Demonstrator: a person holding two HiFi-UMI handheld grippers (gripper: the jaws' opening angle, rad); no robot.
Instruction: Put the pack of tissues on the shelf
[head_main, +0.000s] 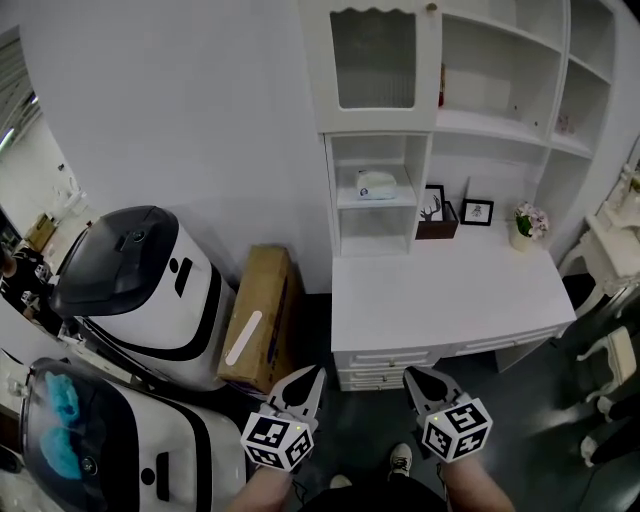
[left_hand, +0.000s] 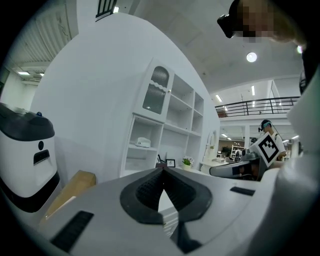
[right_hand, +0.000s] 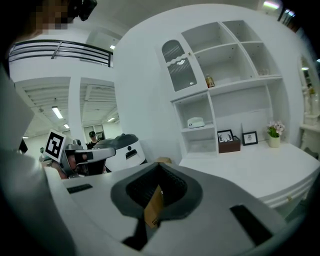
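Observation:
The pack of tissues (head_main: 376, 184) is a small white packet lying on the middle shelf of the white desk hutch (head_main: 420, 125). It also shows in the left gripper view (left_hand: 144, 142) and the right gripper view (right_hand: 196, 122). Both grippers hang low in front of the desk (head_main: 440, 295), far from the pack. My left gripper (head_main: 317, 371) is shut and holds nothing; its tips (left_hand: 163, 169) meet. My right gripper (head_main: 409, 373) is also shut and empty (right_hand: 160, 165). Through the hollow behind its tips only the cardboard box behind it shows.
A cardboard box (head_main: 262, 315) leans on the wall left of the desk. Two white and black machines (head_main: 150, 290) (head_main: 90, 440) stand further left. On the desk are a brown box (head_main: 436, 228), picture frames (head_main: 477, 211) and a flower pot (head_main: 527, 222). A white chair (head_main: 610, 360) is at the right.

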